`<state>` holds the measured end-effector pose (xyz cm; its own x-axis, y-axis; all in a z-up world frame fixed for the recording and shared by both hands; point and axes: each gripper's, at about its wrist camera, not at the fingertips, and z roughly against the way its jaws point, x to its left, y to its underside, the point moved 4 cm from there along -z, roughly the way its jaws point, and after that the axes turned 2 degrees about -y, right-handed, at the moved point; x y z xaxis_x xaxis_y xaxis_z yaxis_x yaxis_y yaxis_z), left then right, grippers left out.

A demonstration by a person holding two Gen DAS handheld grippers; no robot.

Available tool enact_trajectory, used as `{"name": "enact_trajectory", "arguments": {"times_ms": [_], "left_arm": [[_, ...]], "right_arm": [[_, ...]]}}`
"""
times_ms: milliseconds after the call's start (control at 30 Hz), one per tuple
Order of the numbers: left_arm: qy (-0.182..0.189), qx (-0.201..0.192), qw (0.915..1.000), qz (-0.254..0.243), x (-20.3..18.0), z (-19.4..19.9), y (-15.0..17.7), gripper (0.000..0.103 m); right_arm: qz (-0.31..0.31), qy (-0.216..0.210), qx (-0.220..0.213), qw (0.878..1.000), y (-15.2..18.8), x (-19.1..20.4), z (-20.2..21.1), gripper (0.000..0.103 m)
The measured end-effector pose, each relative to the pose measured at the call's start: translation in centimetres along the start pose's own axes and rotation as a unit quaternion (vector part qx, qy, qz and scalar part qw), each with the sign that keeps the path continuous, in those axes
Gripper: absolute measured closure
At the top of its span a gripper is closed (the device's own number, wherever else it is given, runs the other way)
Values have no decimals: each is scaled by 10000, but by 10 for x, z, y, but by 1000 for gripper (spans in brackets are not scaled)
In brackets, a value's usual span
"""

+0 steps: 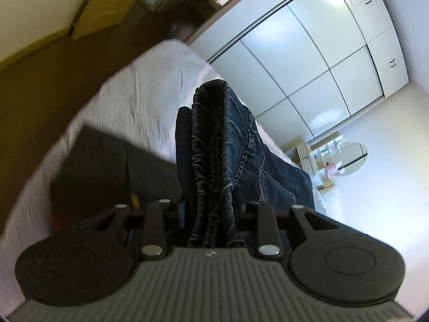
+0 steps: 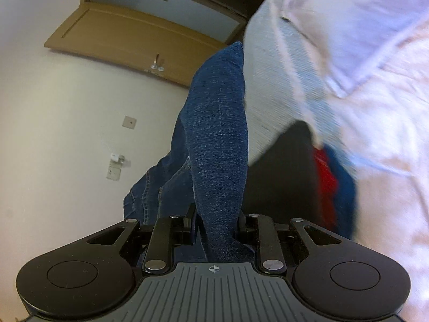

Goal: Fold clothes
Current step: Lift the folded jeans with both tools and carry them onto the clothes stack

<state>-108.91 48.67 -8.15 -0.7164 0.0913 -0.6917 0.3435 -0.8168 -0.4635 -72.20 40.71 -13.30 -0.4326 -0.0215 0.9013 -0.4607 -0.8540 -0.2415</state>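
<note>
Two views look forward along handheld grippers, each clamped on part of a pair of dark blue jeans.

In the left wrist view, the left gripper (image 1: 211, 161) fills the bottom of the frame. Its fingers are closed on a bunched, gathered section of the jeans (image 1: 228, 150), which rises up the centre of the picture from between them. Behind lies a bed (image 1: 139, 94) with a pale ribbed cover, stretching from lower left to centre. A flat dark garment (image 1: 107, 166) lies on it at left. White wardrobe doors (image 1: 308, 61) fill the upper right.

In the right wrist view, the right gripper (image 2: 217, 214) sits at the bottom, fingers pinching a fold of the jeans (image 2: 219, 145) that stands up through the centre. A brown door (image 2: 139, 37) is at upper left. At right are blurred pale bedding (image 2: 348, 80) and red and blue cloth (image 2: 335, 185).
</note>
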Motion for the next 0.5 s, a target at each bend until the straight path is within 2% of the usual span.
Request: {"name": "enact_trajectory", "arguments": {"times_ms": [67,167,267,500], "left_arm": [[54,-47,10000,-10,11,-5,-26,77],[104,56,9998,149,32,-19,-40,77],[80,256,9991,325,58,-33,-45,77],[-74,658,9957,643,111,-51,-32,77]], "right_arm": [[47,35,-20,10000,-9,5,-23,80],[38,139,16,9999,-17,4,-47,80],[-79,338,83,9994,-16,-7,-66,80],[-524,735,328,9954,-9,-49,-94,80]]}}
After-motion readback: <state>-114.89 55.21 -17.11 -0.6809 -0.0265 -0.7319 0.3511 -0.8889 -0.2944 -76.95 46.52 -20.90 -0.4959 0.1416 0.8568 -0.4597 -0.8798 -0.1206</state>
